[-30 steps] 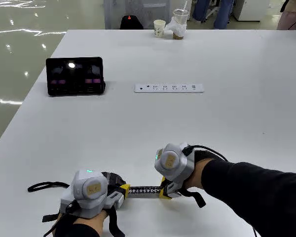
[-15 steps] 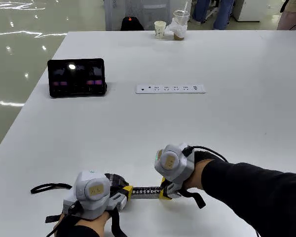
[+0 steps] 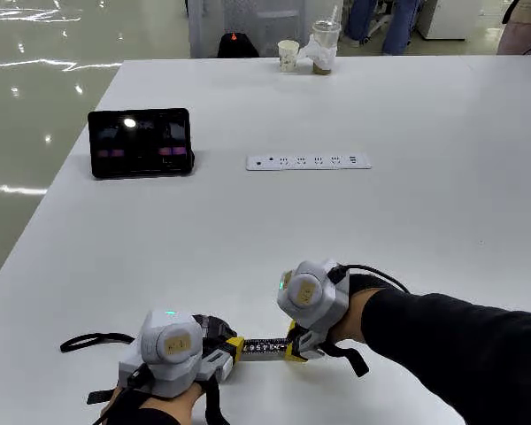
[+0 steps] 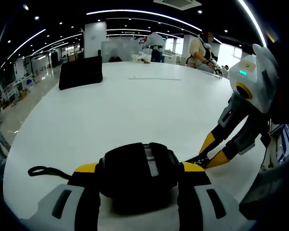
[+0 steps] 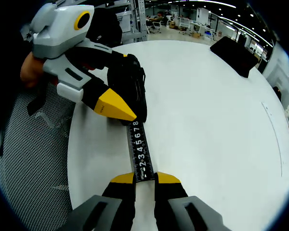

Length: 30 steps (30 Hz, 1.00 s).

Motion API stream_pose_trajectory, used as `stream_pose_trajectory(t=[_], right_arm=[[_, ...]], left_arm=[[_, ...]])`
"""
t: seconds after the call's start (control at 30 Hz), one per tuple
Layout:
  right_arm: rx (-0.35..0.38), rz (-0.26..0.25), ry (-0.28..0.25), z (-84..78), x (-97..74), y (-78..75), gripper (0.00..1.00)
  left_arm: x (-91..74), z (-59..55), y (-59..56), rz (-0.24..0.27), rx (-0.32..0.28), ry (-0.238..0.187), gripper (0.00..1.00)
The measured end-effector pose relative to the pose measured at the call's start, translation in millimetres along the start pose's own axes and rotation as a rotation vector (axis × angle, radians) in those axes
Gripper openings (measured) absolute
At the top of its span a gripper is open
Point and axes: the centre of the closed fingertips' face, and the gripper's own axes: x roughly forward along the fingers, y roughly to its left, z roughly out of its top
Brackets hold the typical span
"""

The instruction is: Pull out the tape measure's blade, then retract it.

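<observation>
The black tape measure case sits on the white table, and my left gripper is shut around it with its yellow-tipped fingers on both sides. A short length of the blade runs out of the case, showing the numbers 2 to 8. My right gripper is shut on the blade's end. In the head view the left gripper and the right gripper stand close together near the table's front edge, with the blade stretched between them.
A dark tablet stands at the far left and a white power strip lies mid-table. Two cups stand at the far edge. A black strap trails left of the left gripper. The table's left edge drops to the floor.
The exposed blade is a little shorter: the left gripper and case have moved closer to the right gripper. The head camera has shifted slightly.
</observation>
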Motion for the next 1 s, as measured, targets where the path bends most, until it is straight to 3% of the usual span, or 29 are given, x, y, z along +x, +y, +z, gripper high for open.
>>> stream_pose_trajectory(t=[1.0], right_arm=[[-0.012,-0.001,-0.027,14.7,8.4,4.7,0.11]], left_arm=[[-0.8,0.0,0.0,-0.007,-0.008,0.001,0.6]])
